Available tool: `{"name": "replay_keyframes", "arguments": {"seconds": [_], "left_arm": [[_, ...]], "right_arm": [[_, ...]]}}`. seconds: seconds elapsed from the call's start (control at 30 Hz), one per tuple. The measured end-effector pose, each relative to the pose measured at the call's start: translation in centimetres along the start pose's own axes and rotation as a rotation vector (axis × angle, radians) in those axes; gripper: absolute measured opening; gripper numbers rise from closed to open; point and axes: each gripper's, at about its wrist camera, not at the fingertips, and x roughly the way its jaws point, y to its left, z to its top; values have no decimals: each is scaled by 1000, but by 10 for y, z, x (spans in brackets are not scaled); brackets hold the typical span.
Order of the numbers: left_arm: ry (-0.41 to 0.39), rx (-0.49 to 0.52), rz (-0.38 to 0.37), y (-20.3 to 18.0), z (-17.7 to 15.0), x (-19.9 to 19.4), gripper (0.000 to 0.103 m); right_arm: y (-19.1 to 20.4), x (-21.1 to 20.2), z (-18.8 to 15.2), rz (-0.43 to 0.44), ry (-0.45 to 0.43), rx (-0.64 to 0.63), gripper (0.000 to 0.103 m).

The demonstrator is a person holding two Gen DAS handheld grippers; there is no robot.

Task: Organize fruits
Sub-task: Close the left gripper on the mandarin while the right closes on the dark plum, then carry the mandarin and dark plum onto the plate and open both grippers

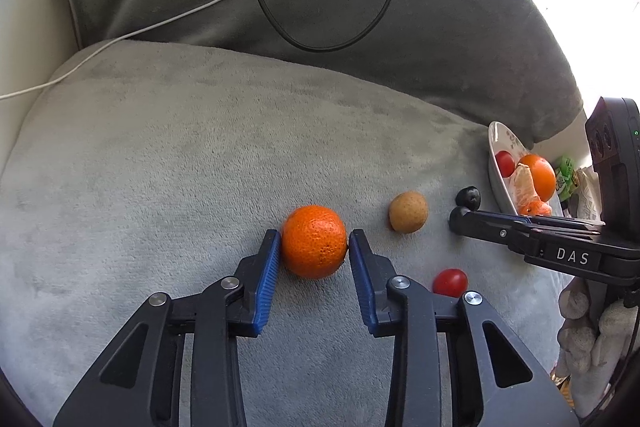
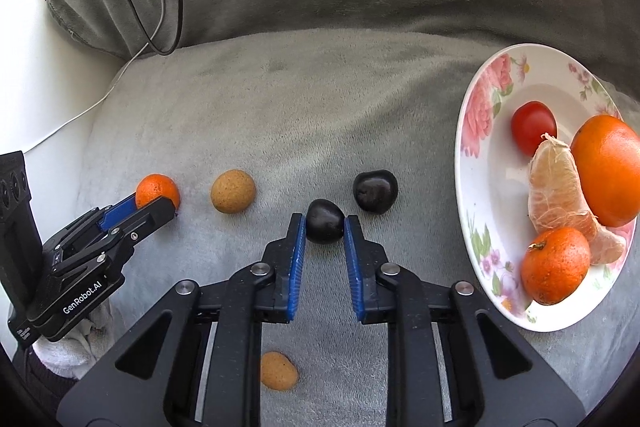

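Both tongs are squeezing fruit on the gray cushion: the left tongs are holding an orange, the right tongs a dark plum. Next, I think, each is lifting its fruit over to the plate. Counting: three oranges, two plums, two brown fruits, two tomatoes, one peeled piece.

A plush, matt grey cushion holds a glossy floral plate. Left of the plate lie a shiny dark plum and a dimpled tangerine. Ribbed blue pads touch the tangerine.
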Motion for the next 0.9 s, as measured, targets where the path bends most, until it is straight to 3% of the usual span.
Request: {"name": "replay_keyframes", "arguments": {"seconds": [0.5,0.9], "left_arm": [[-29,-23,-8,-8,4,-18,33],[-49,-22,-11,-40,6,-30,33]], "right_arm": [[-18,-43,-2,31,-55,-17,20],[-50,-82,3,31,-91,-26,20]]}}
